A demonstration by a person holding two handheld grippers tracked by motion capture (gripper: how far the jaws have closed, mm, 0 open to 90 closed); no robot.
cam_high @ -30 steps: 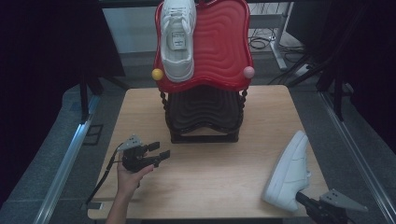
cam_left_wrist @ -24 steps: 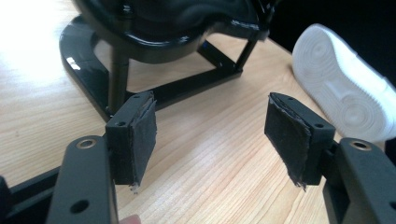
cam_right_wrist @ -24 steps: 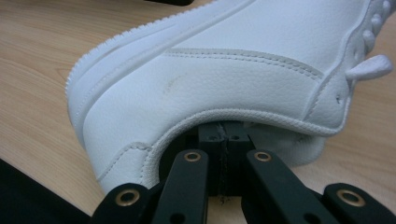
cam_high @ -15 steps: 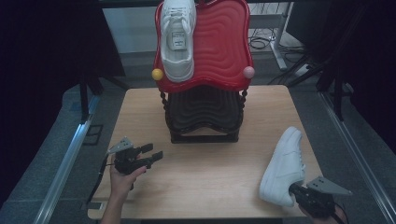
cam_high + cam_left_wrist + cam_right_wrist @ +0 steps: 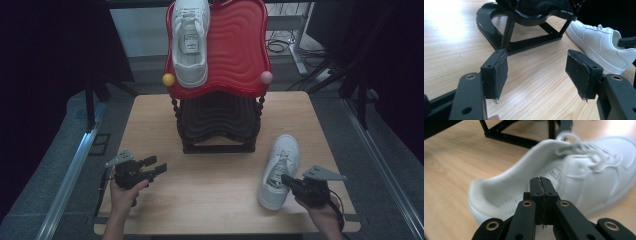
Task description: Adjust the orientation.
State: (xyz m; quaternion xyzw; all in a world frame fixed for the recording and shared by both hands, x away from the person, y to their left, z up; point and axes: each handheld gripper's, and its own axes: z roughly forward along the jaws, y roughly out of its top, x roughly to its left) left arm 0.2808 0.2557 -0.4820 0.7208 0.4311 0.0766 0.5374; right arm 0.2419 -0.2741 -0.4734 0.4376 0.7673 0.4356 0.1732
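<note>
One white lace-up shoe (image 5: 190,40) already sits on the red wavy top shelf (image 5: 235,50). The second white shoe (image 5: 278,170) lies on the wooden table (image 5: 210,185), its collar pinched by the right gripper (image 5: 286,180). It still needs lifting up. The left gripper (image 5: 159,165) is wide open, holding nothing.

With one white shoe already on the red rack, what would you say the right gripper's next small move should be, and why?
Probably lift the shoe off the table toward the red rack. The right gripper is shut on the shoe's collar, and the spot beside the racked shoe is free.
</note>
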